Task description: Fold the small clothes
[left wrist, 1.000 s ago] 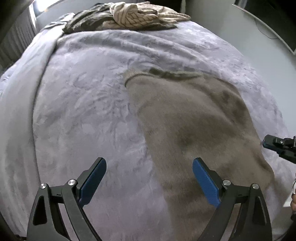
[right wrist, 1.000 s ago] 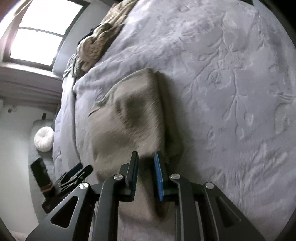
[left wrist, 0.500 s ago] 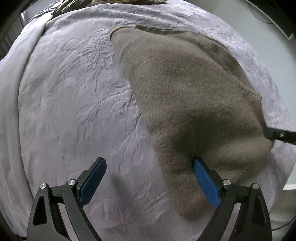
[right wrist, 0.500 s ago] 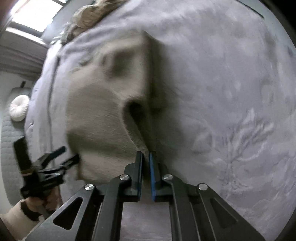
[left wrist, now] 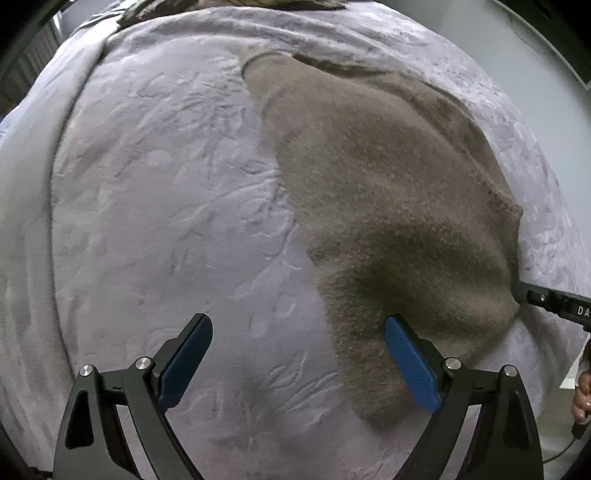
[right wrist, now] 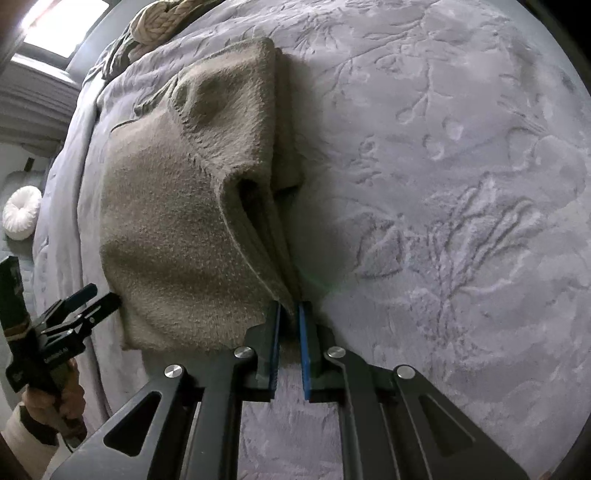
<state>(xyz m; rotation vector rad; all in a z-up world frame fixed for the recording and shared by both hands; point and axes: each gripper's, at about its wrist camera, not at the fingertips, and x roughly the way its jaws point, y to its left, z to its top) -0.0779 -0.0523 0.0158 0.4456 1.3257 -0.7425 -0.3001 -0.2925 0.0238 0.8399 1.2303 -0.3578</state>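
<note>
Open room: we see bare grey embossed bedspread (right wrist: 461,184) beside the brown fleece garment (right wrist: 177,221).
Obstacle: heaped cream knitted clothes (right wrist: 159,22) crowd the bed's far edge.

Left wrist view: looks steeply down, close over the bed (left wrist: 147,221), along the left gripper (left wrist: 297,363). Right wrist view: likewise steeply down along the right gripper (right wrist: 290,343), nearer the cloth (right wrist: 177,229). Both views share the cloth, the bedspread, and each other's gripper at frame edge.
</note>
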